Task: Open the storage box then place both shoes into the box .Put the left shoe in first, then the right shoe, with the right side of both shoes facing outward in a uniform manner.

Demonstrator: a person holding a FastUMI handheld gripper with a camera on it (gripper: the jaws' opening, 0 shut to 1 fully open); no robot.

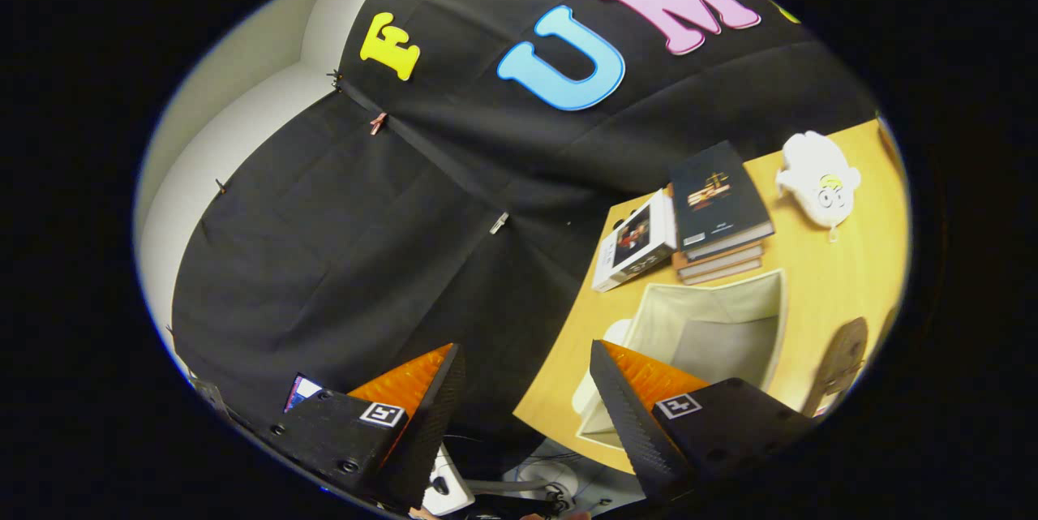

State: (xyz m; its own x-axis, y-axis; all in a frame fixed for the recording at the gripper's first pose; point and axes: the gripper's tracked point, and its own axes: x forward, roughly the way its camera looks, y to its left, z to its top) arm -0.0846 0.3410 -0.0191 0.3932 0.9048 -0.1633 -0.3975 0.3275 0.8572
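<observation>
- Right now the gripper [527, 390] is tilted well off level, its two fingers spread wide with nothing between them; the gap frames only the booth's black cloth wall and the near edge of the light wooden table [827, 293].
- Taking the open beige fabric storage box [714, 325] as the landmark: it sits on the table just beyond the right finger, whose tip overlaps its near wall in the gripper view. Its mouth is open and the inside looks bare, so I judge the opening step done.
- Just beside the box, on the side away from the gripper's gap, lies a brown shoe [843, 358], sole showing, its long axis running roughly along the box's side wall. Whether it is the left or the right shoe I cannot tell.
- Behind the box rests a stack of books with a dark cover on top [718, 199], and past them a white plush toy [819, 175].
- Probably the coming move is a swing towards the shoe, past the box, before any closing.
</observation>
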